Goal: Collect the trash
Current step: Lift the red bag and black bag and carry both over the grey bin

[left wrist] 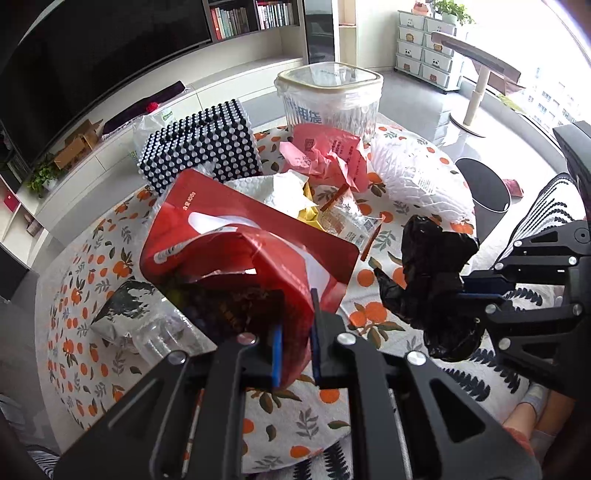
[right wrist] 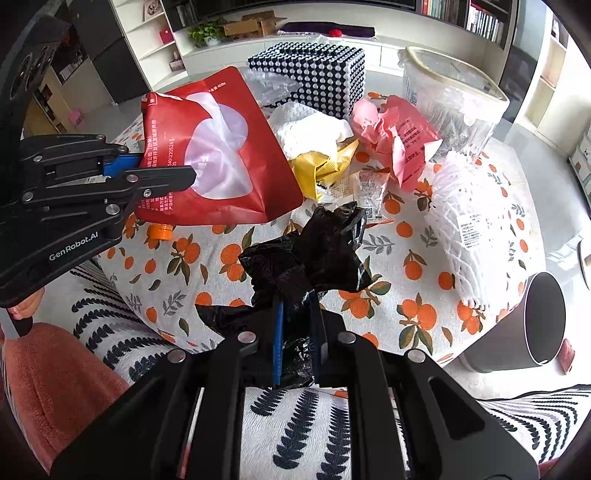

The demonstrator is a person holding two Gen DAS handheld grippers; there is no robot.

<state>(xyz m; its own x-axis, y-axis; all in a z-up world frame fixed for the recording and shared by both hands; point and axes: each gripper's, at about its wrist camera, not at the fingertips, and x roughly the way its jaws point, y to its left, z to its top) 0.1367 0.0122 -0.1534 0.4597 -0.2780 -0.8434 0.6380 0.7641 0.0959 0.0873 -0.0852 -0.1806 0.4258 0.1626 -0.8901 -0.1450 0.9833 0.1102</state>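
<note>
The bench (right wrist: 229, 291) wears an orange-print cloth and carries a studded black-and-white box (right wrist: 310, 74), a clear lined bin (right wrist: 454, 96), crumpled pink paper (right wrist: 395, 136), a yellow wrapper (right wrist: 317, 166) and white foam netting (right wrist: 476, 229). Bookshelves (left wrist: 251, 16) stand against the far wall; a dark round bin (right wrist: 517, 328) sits on the floor at right. The left gripper (left wrist: 295, 350) has its jaws closed on a red pouch (left wrist: 236, 243), lifted above the bench's left side. The right gripper (right wrist: 297, 347) has its jaws clamped on a crumpled black plastic bag (right wrist: 306, 258), raised over the near edge.

Red pouch (left wrist: 236, 254) lifted, crumpled black bag (right wrist: 306, 258) held above table
</note>
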